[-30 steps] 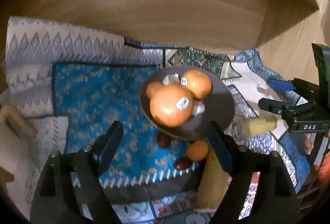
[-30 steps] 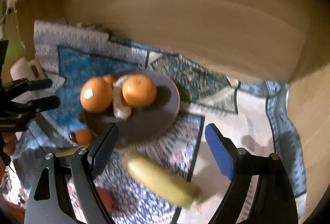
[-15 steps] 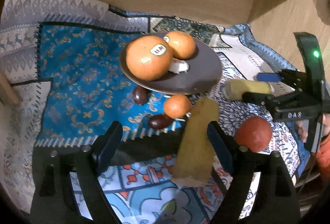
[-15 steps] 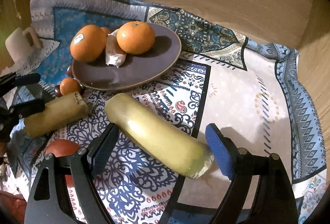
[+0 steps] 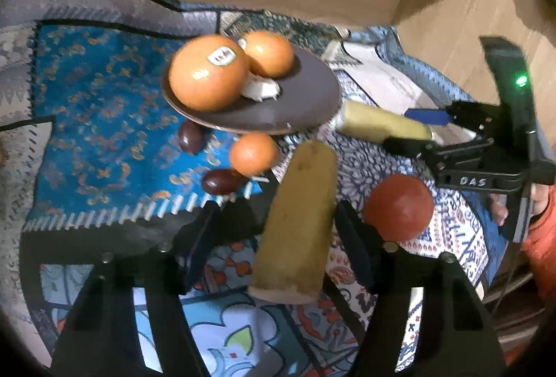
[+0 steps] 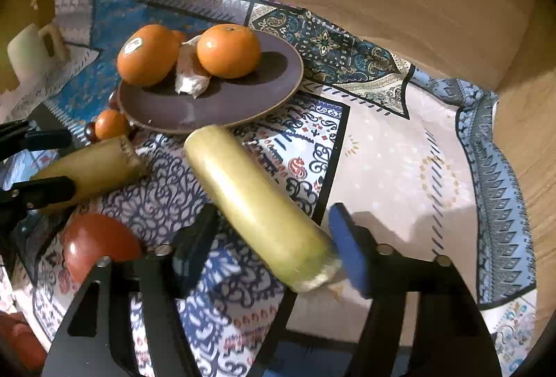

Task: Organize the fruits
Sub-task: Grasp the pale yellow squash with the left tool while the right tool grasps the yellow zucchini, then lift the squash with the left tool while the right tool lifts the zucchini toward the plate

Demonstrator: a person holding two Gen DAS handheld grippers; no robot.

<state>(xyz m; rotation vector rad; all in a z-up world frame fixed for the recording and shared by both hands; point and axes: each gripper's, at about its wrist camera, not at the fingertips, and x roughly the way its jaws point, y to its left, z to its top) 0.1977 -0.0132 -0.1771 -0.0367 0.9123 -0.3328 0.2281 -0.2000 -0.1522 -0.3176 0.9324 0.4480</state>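
Fruits lie on a patterned cloth [image 6: 399, 147]. A yellow-green piece [image 5: 299, 220] sits between the fingers of the left claw [image 5: 274, 231], whose jaws are closing; a gap shows on its left side. A longer piece [image 6: 257, 203] sits between the closing jaws of the right claw [image 6: 274, 238]. Beyond both, a plate [image 6: 243, 99] holds two oranges [image 6: 229, 50].

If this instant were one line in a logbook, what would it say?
left gripper: closing around corn piece | right gripper: closing around cucumber | plate: two oranges
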